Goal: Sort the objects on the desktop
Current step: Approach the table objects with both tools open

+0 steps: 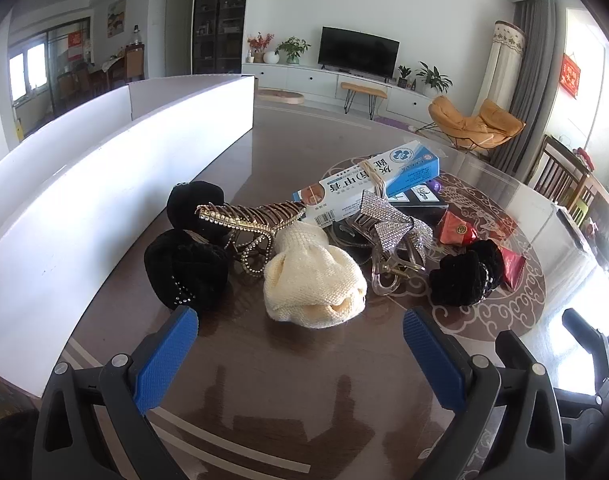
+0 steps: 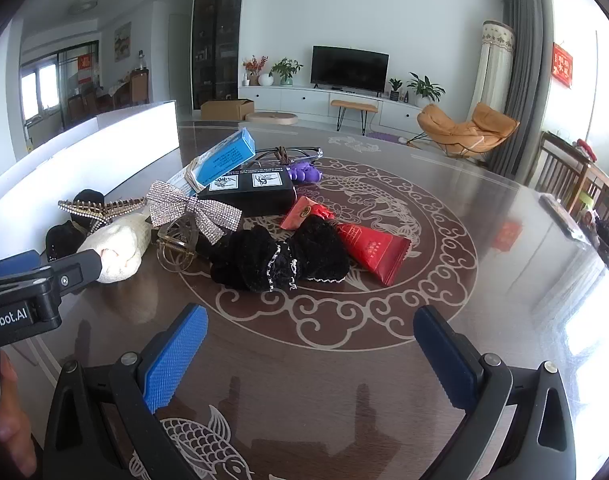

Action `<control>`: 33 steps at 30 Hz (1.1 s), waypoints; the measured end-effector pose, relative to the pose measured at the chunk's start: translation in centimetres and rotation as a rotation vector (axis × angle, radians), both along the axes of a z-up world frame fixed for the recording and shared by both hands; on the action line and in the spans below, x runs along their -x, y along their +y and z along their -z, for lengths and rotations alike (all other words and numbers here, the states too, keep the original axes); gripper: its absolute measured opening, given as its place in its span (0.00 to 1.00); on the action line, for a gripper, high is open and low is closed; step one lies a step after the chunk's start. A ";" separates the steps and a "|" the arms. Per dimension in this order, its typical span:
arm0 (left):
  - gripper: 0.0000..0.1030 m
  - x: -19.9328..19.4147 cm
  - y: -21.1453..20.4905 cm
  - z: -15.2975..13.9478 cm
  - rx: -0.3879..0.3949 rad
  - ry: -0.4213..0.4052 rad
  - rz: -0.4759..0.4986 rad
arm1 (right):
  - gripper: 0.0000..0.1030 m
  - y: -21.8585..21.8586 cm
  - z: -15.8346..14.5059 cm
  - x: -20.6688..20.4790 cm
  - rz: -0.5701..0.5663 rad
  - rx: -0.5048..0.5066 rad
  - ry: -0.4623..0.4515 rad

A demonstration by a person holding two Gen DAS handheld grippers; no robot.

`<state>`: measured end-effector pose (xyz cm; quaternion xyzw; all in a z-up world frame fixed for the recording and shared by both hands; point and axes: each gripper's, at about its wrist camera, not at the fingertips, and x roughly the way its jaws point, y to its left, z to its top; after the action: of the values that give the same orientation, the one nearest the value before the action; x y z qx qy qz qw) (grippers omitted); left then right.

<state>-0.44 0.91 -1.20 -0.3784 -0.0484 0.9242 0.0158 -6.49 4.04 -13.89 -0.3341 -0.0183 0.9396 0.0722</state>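
Observation:
A heap of small things lies on the dark patterned table (image 1: 288, 380). In the left wrist view a cream knitted piece (image 1: 312, 276) sits just ahead of my open left gripper (image 1: 300, 328), which holds nothing. Beside it are two black fuzzy hair pieces (image 1: 186, 270), a gold rhinestone claw clip (image 1: 248, 218), a silver bow clip (image 1: 388, 220) and a blue-white medicine box (image 1: 368, 182). My right gripper (image 2: 310, 330) stands open and empty before a black scrunchie (image 2: 280, 258). A red tube (image 2: 372, 250), a red packet (image 2: 304, 212) and a black box (image 2: 250, 192) lie behind it.
A long white open box (image 1: 104, 184) runs along the table's left side. A purple item (image 2: 304, 172) and glasses (image 2: 296, 154) lie at the heap's far end. The left gripper's body (image 2: 24, 292) juts into the right wrist view. Chairs stand off the table's right edge.

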 end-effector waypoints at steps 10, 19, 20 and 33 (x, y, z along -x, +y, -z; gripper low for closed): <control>1.00 0.2 0.2 0.2 -0.005 -0.011 0.002 | 1.00 0.3 -0.1 -0.1 0.013 -0.002 0.004; 1.00 0.3 0.6 0.3 0.014 -0.016 0.015 | 1.00 0.8 0.0 0.0 0.031 0.020 0.003; 1.00 0.4 0.6 0.3 0.014 -0.017 0.016 | 1.00 0.8 0.0 0.0 0.032 0.022 0.003; 1.00 0.4 0.7 0.4 0.015 -0.020 0.017 | 1.00 0.6 0.0 0.1 0.031 0.008 0.001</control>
<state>-0.84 1.58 -1.59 -0.3880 -0.0383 0.9206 0.0204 -6.55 4.65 -13.91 -0.3343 -0.0094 0.9385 0.0857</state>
